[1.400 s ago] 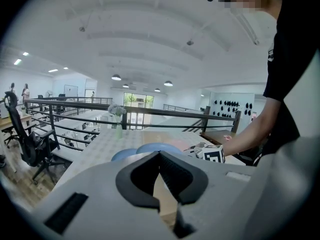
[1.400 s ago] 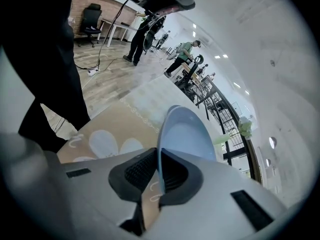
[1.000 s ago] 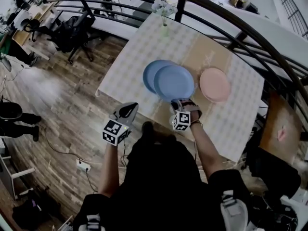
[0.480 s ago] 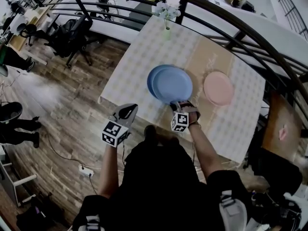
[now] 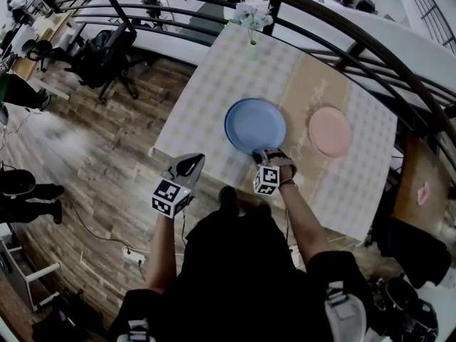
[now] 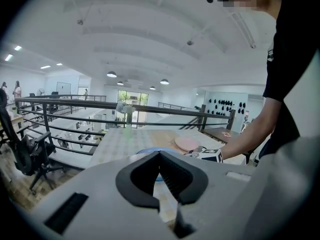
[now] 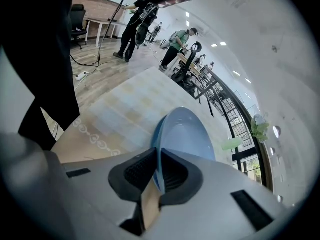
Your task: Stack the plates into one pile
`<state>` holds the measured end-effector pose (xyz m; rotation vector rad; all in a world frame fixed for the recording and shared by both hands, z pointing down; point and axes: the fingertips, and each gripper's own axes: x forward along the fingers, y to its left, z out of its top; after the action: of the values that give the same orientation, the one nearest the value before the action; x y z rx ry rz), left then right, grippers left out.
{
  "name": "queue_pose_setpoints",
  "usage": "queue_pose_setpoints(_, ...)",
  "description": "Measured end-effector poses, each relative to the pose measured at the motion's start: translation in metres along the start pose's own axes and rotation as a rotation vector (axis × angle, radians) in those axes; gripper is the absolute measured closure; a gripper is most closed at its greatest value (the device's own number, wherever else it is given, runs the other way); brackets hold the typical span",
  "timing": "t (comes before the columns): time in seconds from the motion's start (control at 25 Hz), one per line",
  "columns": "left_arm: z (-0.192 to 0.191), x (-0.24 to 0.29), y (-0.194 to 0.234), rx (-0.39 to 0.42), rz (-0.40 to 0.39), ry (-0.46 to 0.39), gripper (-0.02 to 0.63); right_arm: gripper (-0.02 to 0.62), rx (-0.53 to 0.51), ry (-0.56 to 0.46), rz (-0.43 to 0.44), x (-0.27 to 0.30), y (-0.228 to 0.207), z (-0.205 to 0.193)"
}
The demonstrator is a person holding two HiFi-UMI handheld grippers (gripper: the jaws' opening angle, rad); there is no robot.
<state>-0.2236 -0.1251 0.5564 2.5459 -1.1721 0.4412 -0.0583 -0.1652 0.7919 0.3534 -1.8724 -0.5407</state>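
My right gripper (image 5: 267, 155) is shut on the near rim of a blue plate (image 5: 255, 123) at the middle of the checked table (image 5: 206, 98). That plate lies almost squarely over a second blue plate, of which only a thin edge (image 7: 155, 129) shows in the right gripper view; there the pads clamp the held blue plate (image 7: 187, 131) at my right gripper (image 7: 159, 159). A pink plate (image 5: 330, 132) lies alone to the right. My left gripper (image 5: 187, 166) hangs off the table's near left corner, over the floor. Its jaws (image 6: 160, 154) are shut with nothing in them.
A vase of flowers (image 5: 251, 20) stands at the table's far edge. A dark metal railing (image 5: 335, 20) curves behind the table. Office chairs (image 5: 107, 45) stand on the wooden floor to the left. A brown runner (image 5: 306, 95) crosses the tablecloth under the plates.
The held blue plate has slid left over the other blue plate until the two nearly coincide. My left gripper has stayed where it was.
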Motion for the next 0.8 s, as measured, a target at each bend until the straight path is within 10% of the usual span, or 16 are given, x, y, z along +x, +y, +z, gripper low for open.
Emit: queue_pose_setpoints(0.8,-0.007,0.007,0.008,0.036,-0.101,0.021,0.606,0.574,0.089,0.043,-0.005,0.027,0.007,0.014)
